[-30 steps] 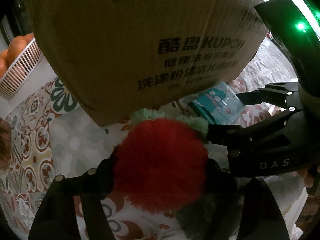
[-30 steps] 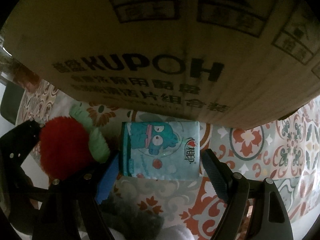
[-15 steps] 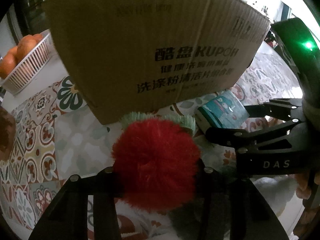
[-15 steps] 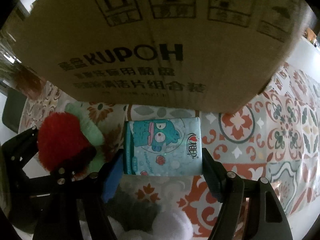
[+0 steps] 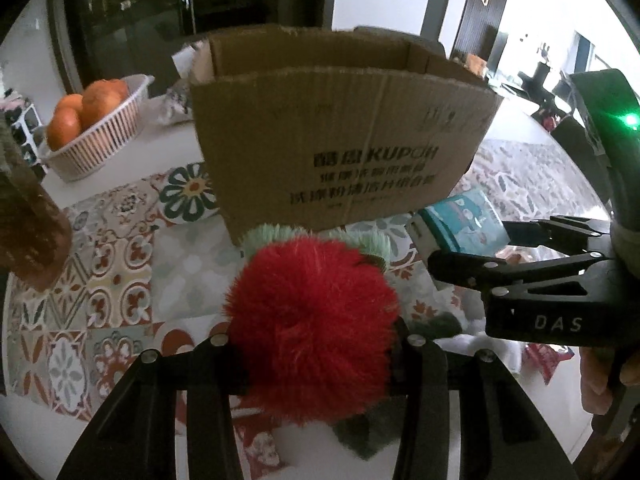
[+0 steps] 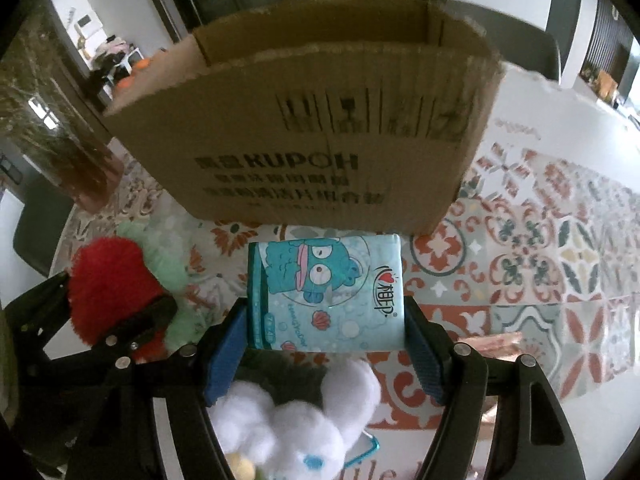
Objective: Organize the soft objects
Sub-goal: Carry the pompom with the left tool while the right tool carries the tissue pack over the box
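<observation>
Both loads are up: my left gripper (image 5: 316, 344) pinches the red pompom (image 5: 312, 320), my right gripper (image 6: 326, 320) clamps the tissue pack (image 6: 326, 292). Next, both must clear the cardboard box (image 5: 340, 128) rim just beyond.

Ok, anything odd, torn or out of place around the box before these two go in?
Only the cardboard box: its top edge is ragged, as if the flaps were torn off. Otherwise nothing stands out. The left gripper holds the red pompom toy squarely, and the right gripper holds the tissue pack level.
</observation>
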### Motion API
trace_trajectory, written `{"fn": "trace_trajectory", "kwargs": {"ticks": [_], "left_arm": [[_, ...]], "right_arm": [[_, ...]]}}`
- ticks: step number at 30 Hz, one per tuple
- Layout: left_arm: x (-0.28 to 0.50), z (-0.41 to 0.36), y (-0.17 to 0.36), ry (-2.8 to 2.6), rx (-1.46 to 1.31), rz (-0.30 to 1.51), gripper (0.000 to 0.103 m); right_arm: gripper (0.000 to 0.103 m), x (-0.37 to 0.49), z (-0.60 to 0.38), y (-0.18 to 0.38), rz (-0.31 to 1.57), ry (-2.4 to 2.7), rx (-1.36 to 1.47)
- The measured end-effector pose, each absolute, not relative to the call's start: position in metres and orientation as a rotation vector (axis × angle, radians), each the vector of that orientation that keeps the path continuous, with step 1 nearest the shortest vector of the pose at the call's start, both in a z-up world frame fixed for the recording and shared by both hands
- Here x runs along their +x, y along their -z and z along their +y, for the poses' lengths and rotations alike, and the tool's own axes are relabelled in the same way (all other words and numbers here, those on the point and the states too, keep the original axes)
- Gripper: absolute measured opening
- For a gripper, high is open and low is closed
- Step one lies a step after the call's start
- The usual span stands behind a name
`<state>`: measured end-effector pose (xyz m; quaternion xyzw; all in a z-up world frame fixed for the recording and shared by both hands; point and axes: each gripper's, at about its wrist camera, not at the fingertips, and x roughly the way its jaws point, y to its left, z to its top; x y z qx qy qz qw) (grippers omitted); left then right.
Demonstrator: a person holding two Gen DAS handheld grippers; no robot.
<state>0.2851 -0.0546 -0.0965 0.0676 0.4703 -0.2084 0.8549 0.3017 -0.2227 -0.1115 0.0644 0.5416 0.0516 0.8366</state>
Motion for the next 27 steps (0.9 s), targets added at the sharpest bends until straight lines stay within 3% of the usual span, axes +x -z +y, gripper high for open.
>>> {"fn": "trace_trajectory", "kwargs": {"ticks": [27], "left_arm": [[0.239, -0.052, -0.021, 0.404, 0.095, 0.773, 0.044]], "right_arm": [[0.074, 0.245, -0.227, -0.008, 0.861, -0.097, 0.161]]}}
